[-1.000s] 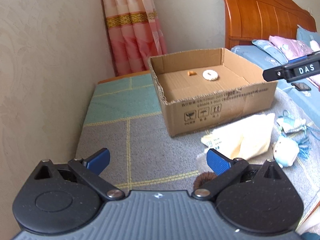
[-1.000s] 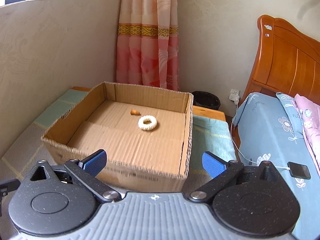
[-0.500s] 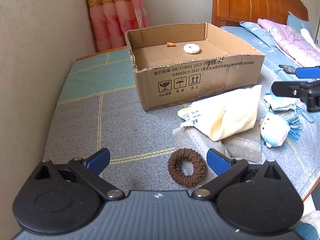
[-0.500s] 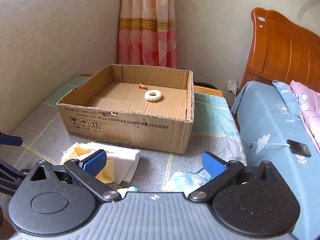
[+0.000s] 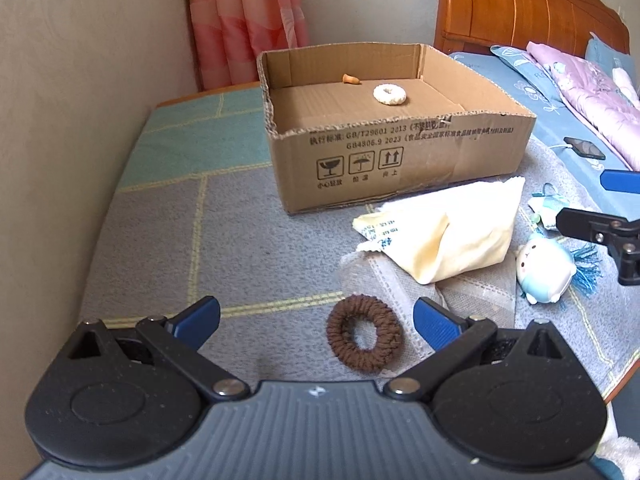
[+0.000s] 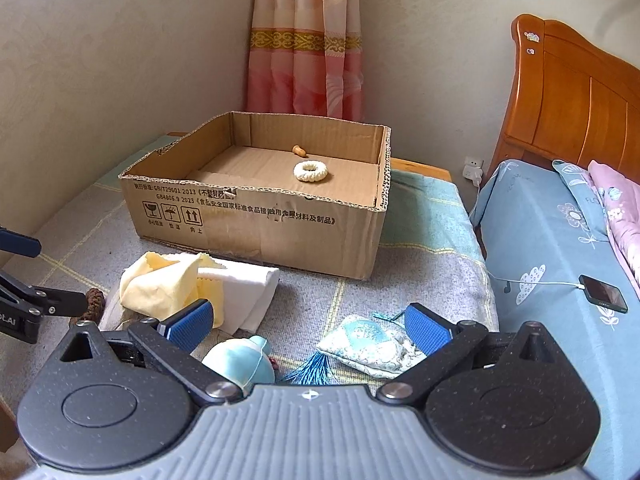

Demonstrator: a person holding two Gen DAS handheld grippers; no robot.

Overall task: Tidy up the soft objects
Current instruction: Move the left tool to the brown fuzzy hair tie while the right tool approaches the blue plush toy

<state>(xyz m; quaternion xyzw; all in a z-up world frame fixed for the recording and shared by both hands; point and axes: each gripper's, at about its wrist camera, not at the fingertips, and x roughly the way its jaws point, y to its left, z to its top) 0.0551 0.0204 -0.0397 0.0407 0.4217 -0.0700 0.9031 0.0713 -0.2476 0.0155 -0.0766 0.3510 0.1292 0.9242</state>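
The left gripper (image 5: 316, 316) hangs low over the patterned mat (image 5: 160, 248) with its 2 blue pads spread wide and nothing between them. The brown scrunchie (image 5: 364, 334) lies flat on the mat just ahead, nearer the right pad. The right gripper (image 6: 306, 326) is likewise spread and empty, poised above the pale blue plush toy (image 6: 240, 360) and the tasselled sachet (image 6: 368, 344), which sit close together. Further out, a yellow cloth (image 5: 448, 232) is heaped on a grey cloth (image 5: 460, 288), just in front of the cardboard box (image 5: 400, 160), which already holds a white scrunchie (image 5: 389, 94) and a small orange piece (image 5: 351, 79).

Judged from here, the risks are modest. The brown scrunchie sits off-centre, so closing now may only nudge it sideways. It touches the grey cloth's edge, and a low pinch could catch that too. On the right, the tassel threads lie against the toy, so lifting 1 could drag the other.
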